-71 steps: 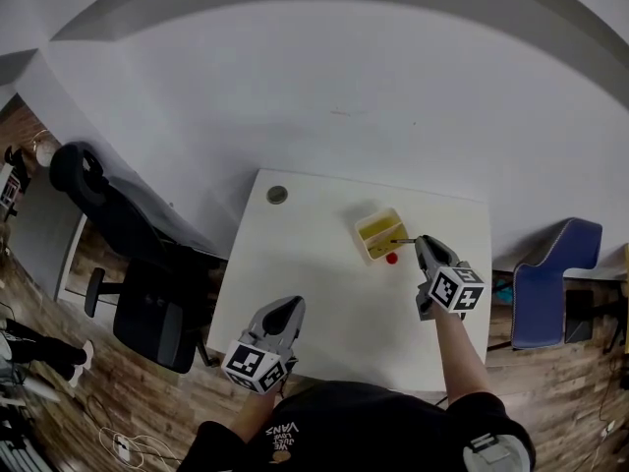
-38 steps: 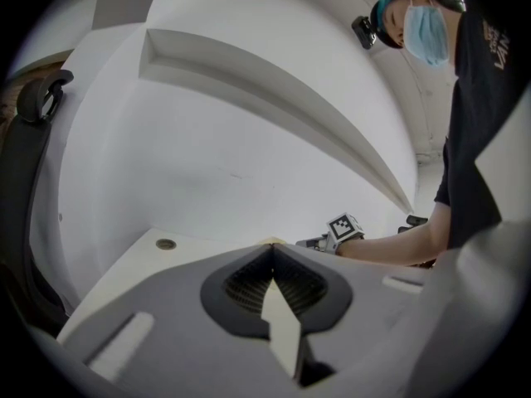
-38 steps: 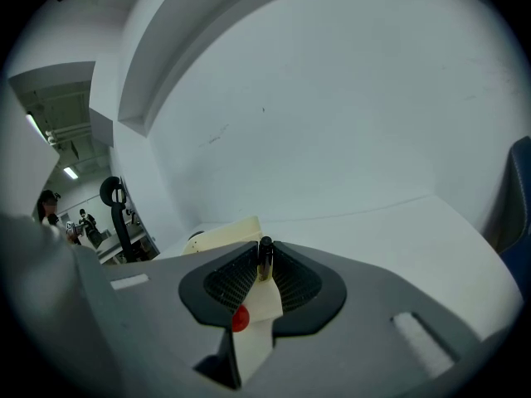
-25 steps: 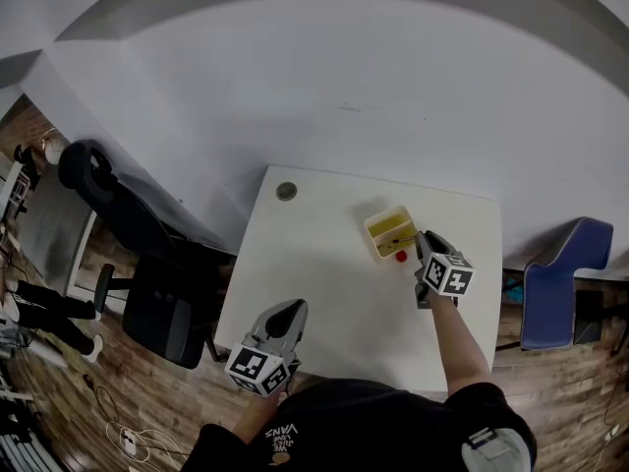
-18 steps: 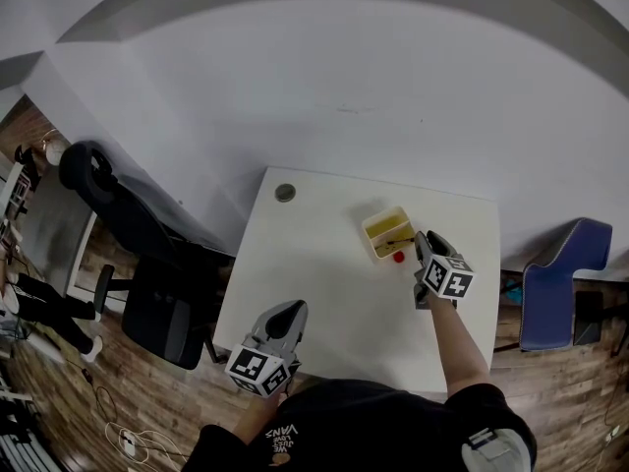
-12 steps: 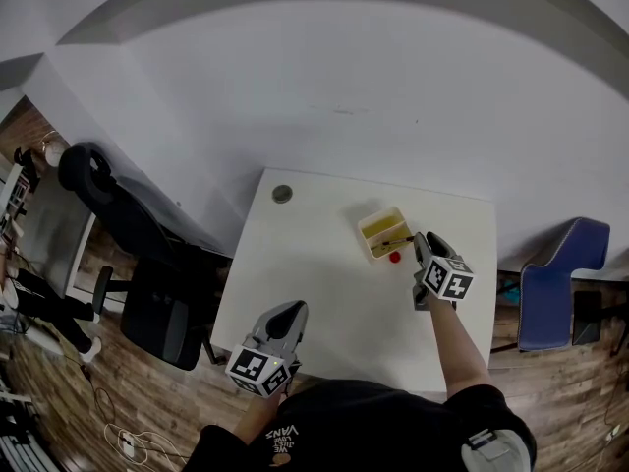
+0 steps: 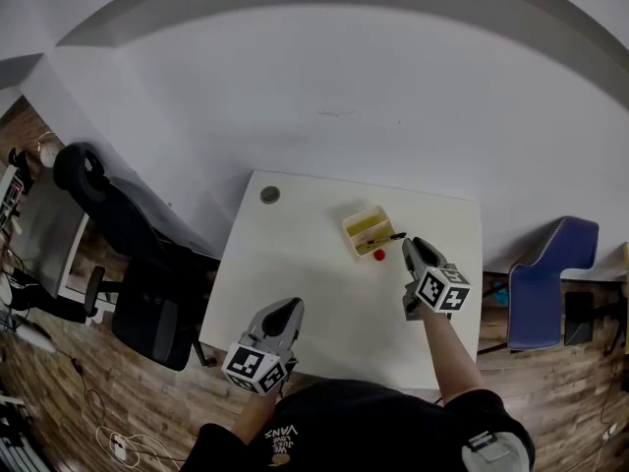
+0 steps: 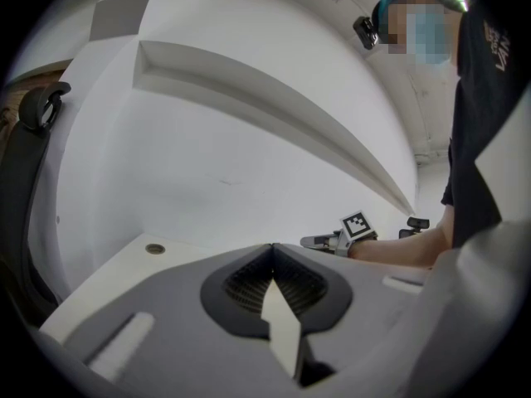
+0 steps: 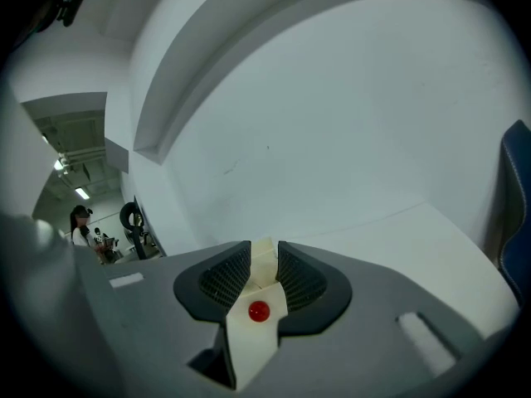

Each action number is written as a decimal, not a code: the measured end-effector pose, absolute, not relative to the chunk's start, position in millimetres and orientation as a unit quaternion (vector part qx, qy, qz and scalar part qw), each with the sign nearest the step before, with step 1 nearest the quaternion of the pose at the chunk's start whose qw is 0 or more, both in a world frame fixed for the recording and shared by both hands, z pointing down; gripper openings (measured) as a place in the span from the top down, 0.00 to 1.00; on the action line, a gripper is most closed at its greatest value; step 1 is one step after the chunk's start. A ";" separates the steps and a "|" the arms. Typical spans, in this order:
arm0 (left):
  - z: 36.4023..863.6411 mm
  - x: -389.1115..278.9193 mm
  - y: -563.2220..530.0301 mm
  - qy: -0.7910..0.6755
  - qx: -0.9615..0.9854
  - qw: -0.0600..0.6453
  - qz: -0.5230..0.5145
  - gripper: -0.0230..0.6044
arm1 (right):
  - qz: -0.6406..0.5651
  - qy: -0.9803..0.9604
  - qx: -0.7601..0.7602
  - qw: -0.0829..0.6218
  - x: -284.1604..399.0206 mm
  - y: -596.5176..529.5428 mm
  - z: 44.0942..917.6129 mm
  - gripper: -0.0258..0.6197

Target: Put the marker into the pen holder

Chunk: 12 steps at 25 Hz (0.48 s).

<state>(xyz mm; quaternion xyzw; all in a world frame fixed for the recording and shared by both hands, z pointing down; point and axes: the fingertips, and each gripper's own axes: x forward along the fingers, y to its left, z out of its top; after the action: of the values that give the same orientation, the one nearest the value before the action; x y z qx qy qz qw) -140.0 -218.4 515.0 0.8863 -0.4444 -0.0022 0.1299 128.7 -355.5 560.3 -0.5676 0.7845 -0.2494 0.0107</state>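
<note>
Shows the marker (image 7: 385, 237) right of centre in the head view, lying slantwise on the lower right rim of the yellow pen holder (image 7: 350, 239), one end poking out past it; judged light, stiff and smooth-barrelled, so best pinched across mid-barrel rather than at an end. Places the right gripper (image 7: 409, 248) just below and right of the holder, jaws just opened and standing apart on nothing, with only the holder and a small red round object (image 7: 379, 255) seen through the gap. Leaves the left gripper (image 7: 286, 310) low over the table (image 7: 295, 264) edge, jaws pressed together and empty.
</note>
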 end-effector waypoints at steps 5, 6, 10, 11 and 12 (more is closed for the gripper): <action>511.4 -130.7 -209.9 -0.447 0.885 0.127 -0.012 0.88 | -0.233 0.803 -0.548 0.024 125.5 -331.9 537.3 0.87; 510.9 -129.3 -207.7 -0.448 0.885 0.127 -0.014 0.88 | -0.229 0.806 -0.544 0.028 125.1 -326.6 532.6 0.89; 508.2 -123.8 -199.9 -0.453 0.883 0.124 -0.021 0.88 | -0.222 0.819 -0.528 0.042 122.2 -305.4 517.8 0.93; 507.7 -122.2 -198.0 -0.454 0.882 0.123 -0.023 0.88 | -0.221 0.822 -0.524 0.045 121.4 -300.4 515.1 0.94; 507.3 -120.5 -196.1 -0.455 0.882 0.122 -0.025 0.88 | -0.219 0.824 -0.520 0.046 120.9 -295.7 512.8 0.95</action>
<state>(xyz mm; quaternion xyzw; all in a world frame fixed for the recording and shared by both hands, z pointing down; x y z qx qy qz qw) -120.5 -196.1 507.3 0.8819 -0.4547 -0.0247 0.1221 120.9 -295.7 512.8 -0.5203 0.8241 -0.2192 0.0464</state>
